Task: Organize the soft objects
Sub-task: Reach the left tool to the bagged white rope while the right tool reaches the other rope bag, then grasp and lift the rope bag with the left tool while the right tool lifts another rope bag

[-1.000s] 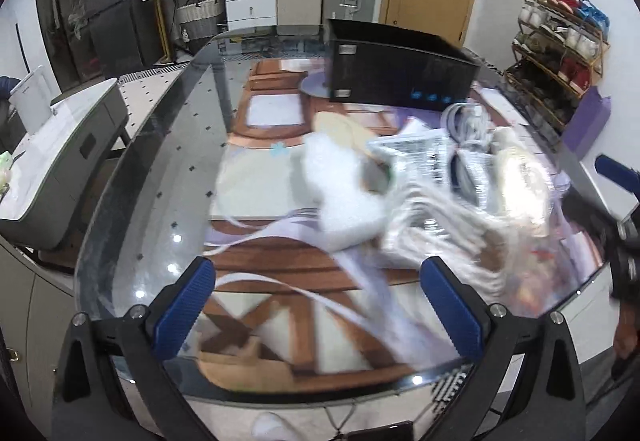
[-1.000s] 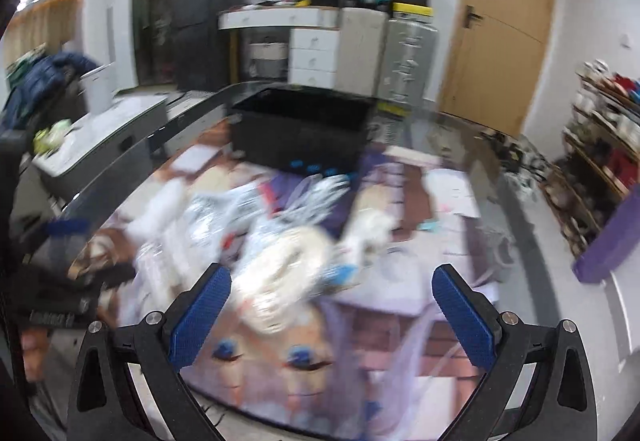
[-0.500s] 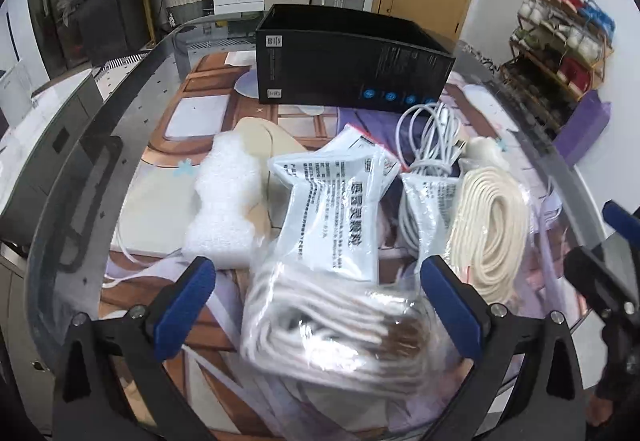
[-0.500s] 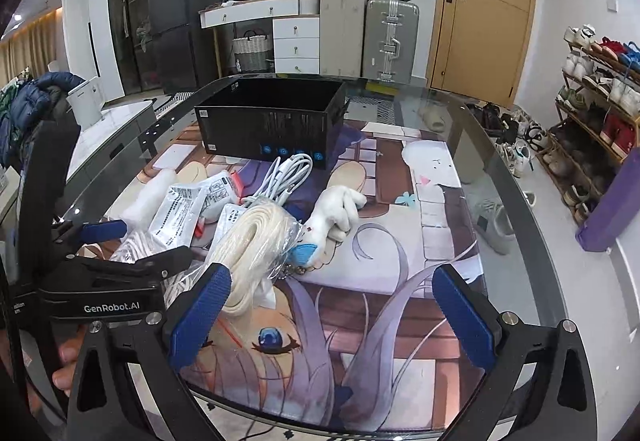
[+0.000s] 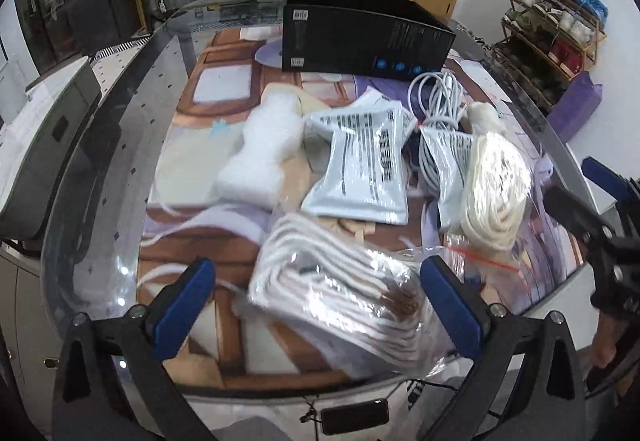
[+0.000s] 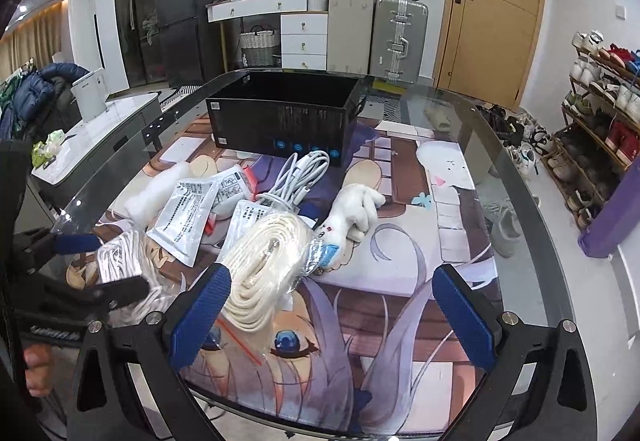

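soft stuff sits in a loose heap on the glass table (image 6: pixel 520 201), w/ the open black box (image 6: pixel 288 121) past it at the far end, prob the place it all goes. nothing shows over the box rim in either view, so i'd judge sorting hasn't begun, or only barely.

left gripper (image 5: pixel 316 305) is spread wide, holding nothing. right between its fingers, just ahead, lies the bagged white rope bundle (image 5: pixel 340 293), slanted across the gap – looks lined up for the first grab since it's the closest item and nothing lies on top of it. further ahead: a flat printed pouch (image 5: pixel 360 169), w/ a white foam piece (image 5: pixel 260 157) off to its left. ahead-right a cream rope coil in a clear bag (image 5: pixel 496 193), partly over a second pouch (image 5: pixel 444 149).

right gripper (image 6: pixel 328 313) also spread wide, empty. the cream coil reaches down to its left finger (image 6: pixel 200 317), whether touching or just in front of it i can't tell; most of the gap is bare mat. ahead of it a white plush toy (image 6: pixel 356 209), beyond that a coiled white cable (image 6: pixel 304 173) near the box front. far left in this view the left gripper's black body shows, a hand (image 6: pixel 38 369) under it.

bags are slick and squashy, so a pinch may slide off the plastic; gripping through the rope's bulk seems safer. items overlap, so lifting one could drag a neighbour.
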A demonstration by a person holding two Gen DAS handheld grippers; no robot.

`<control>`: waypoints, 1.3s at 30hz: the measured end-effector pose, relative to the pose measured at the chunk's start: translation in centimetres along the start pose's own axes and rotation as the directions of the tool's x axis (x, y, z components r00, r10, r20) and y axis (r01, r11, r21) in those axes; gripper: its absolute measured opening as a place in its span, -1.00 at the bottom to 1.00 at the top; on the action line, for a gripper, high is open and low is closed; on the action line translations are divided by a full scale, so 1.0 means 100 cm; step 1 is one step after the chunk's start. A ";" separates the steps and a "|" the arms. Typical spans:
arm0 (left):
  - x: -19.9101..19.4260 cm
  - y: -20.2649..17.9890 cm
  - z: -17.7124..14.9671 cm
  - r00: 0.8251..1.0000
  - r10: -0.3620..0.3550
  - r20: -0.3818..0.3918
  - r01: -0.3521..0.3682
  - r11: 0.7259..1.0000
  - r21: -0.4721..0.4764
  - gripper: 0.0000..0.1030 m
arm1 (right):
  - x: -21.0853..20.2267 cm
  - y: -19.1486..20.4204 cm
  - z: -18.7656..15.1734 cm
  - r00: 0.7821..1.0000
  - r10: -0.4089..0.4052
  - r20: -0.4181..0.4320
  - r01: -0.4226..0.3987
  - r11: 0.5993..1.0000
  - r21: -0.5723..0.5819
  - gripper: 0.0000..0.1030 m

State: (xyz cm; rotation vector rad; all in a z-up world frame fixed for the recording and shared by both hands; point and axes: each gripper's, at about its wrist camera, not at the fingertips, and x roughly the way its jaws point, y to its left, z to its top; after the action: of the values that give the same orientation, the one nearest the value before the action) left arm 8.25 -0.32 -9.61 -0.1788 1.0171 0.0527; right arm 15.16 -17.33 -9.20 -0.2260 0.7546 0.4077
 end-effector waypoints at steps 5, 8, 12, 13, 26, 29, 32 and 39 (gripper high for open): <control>-0.015 0.010 -0.024 0.999 -0.026 -0.032 0.027 1.000 0.005 0.99 | 0.000 0.002 -0.005 0.999 0.042 -0.026 -0.042 0.999 0.011 0.99; -0.015 0.019 -0.033 0.997 -0.049 -0.062 0.048 0.999 -0.011 0.99 | 0.000 0.004 -0.005 0.999 0.045 -0.028 -0.045 0.999 0.008 0.99; -0.018 0.011 -0.025 0.996 -0.076 -0.041 0.076 0.997 -0.012 0.99 | 0.000 0.008 -0.004 0.999 0.046 -0.024 -0.046 0.999 0.003 0.99; -0.016 0.006 -0.021 0.996 -0.086 -0.040 0.085 0.996 -0.010 0.99 | 0.000 0.009 -0.004 0.999 0.046 -0.024 -0.046 0.999 0.002 0.99; 0.018 -0.017 0.019 0.995 -0.079 -0.064 0.089 0.983 0.159 0.28 | 0.007 0.003 -0.005 0.994 0.089 -0.061 -0.086 0.995 0.059 0.99; 0.017 -0.010 0.018 0.993 -0.096 -0.064 0.107 0.976 0.190 0.26 | 0.013 0.011 -0.001 0.987 0.139 -0.077 -0.132 0.987 0.089 0.99; 0.014 0.000 0.015 0.997 -0.057 -0.059 0.067 0.979 0.192 0.29 | 0.023 0.023 0.000 0.985 0.137 -0.108 -0.126 0.986 0.106 0.99; 0.009 0.015 0.005 0.998 -0.057 -0.037 0.063 0.985 0.162 0.45 | 0.040 0.030 -0.004 0.984 0.086 -0.153 -0.078 0.995 0.055 0.36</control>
State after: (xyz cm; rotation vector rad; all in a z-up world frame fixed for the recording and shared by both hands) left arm 8.95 1.23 -10.27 -0.0611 1.0428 -0.0883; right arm 16.19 -13.64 -12.42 -0.1830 0.9284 0.4530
